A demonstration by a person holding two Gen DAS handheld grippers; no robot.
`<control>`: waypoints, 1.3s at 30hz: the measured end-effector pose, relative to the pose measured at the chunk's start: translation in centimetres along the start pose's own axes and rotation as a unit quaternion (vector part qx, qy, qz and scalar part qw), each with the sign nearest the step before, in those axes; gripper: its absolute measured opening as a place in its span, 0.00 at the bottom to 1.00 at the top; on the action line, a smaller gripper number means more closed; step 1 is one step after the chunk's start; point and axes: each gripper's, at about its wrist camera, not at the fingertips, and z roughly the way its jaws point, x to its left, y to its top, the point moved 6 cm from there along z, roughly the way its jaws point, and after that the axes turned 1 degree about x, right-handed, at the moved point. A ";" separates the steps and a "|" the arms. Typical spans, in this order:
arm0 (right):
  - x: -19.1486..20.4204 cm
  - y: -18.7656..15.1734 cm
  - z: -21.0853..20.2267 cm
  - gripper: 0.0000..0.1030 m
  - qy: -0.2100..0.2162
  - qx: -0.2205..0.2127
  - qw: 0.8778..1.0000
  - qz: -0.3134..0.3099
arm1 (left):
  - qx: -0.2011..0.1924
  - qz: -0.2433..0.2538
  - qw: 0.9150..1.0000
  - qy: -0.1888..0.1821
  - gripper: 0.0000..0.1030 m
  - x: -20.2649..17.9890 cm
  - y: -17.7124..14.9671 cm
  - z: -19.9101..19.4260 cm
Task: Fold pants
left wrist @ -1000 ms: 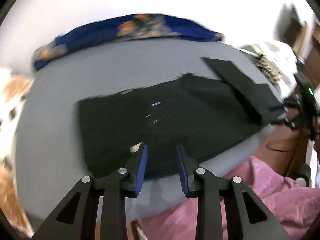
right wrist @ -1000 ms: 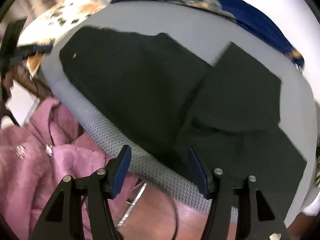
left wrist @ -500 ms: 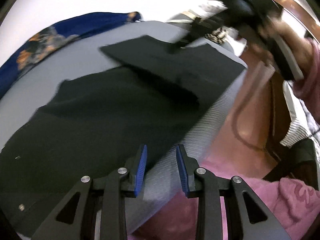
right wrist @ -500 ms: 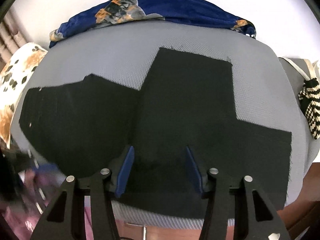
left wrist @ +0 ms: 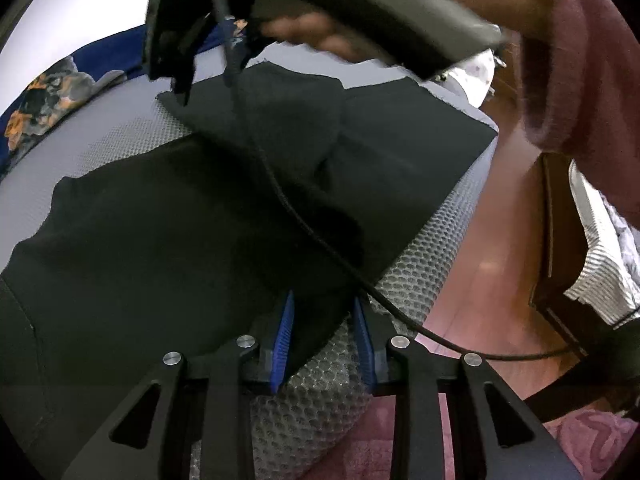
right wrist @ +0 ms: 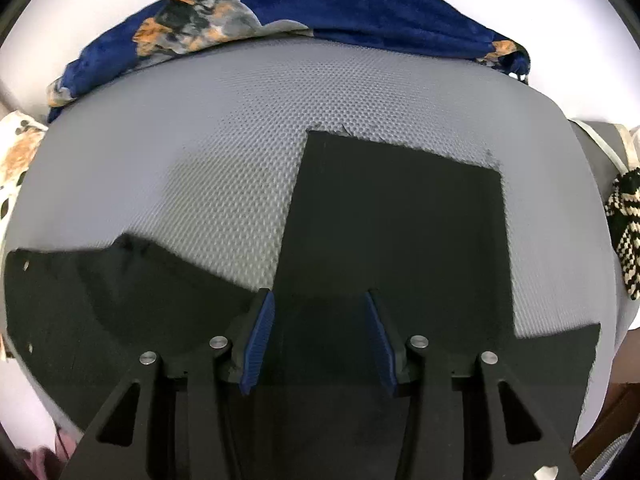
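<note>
Because our right gripper (right wrist: 320, 336) is closing with only flat pants (right wrist: 392, 240) between its spread jaws, and our left gripper (left wrist: 322, 340) stands part-open straddling the hem without pinching, we judge both may grab mesh mattress (right wrist: 240, 120) or one layer only.

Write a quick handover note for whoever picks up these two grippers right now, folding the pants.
Left gripper: jaws apart, straddling the near edge of the black pants, not clamped.
Right gripper: jaws closing over the pants, pads not pressing yet.
Pants lie spread on the grey mat; one leg points away.
Done: pants laid out.
Left: grip and fold.
</note>
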 end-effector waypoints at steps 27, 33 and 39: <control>-1.0 4.8 4.7 0.08 -0.130 0.005 0.990 0.056 | -0.005 -0.027 0.999 -0.030 0.28 1.6 -0.1 0.1; -4.5 3.4 0.3 0.08 -0.116 -0.037 0.988 0.095 | -0.006 -0.030 0.999 -0.033 0.28 2.4 0.0 -0.3; -11.0 -1.3 -5.0 0.07 -0.096 -0.068 0.978 0.171 | -0.008 -0.031 0.999 -0.034 0.28 2.3 0.0 -0.2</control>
